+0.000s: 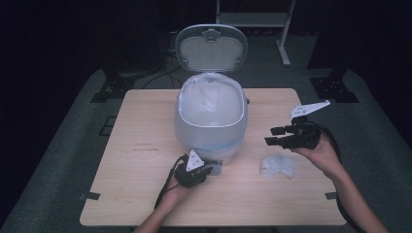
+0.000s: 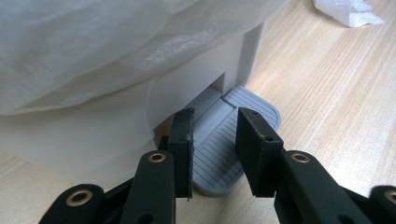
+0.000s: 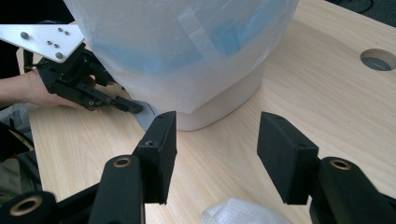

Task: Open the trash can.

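A white pedal bin [image 1: 211, 121] lined with a clear plastic bag [image 3: 187, 42] stands mid-table, its lid [image 1: 211, 48] raised. My left gripper [image 2: 215, 135] rests on the bin's grey ribbed pedal [image 2: 224, 140] at the front base, jaws a narrow gap apart with nothing between them. In the high view the left gripper [image 1: 209, 170] sits right at the bin's foot. My right gripper [image 1: 270, 136] hovers wide open to the right of the bin, pointing at it. A crumpled white tissue [image 1: 278, 166] lies on the table just below and in front of the right gripper [image 3: 215, 154].
The light wooden table [image 1: 141, 145] has a round cable hole [image 3: 378, 59] near its far edge. Dark floor, cables and a desk frame [image 1: 284, 43] lie beyond the table. The tissue [image 2: 348, 10] lies to the right of the pedal.
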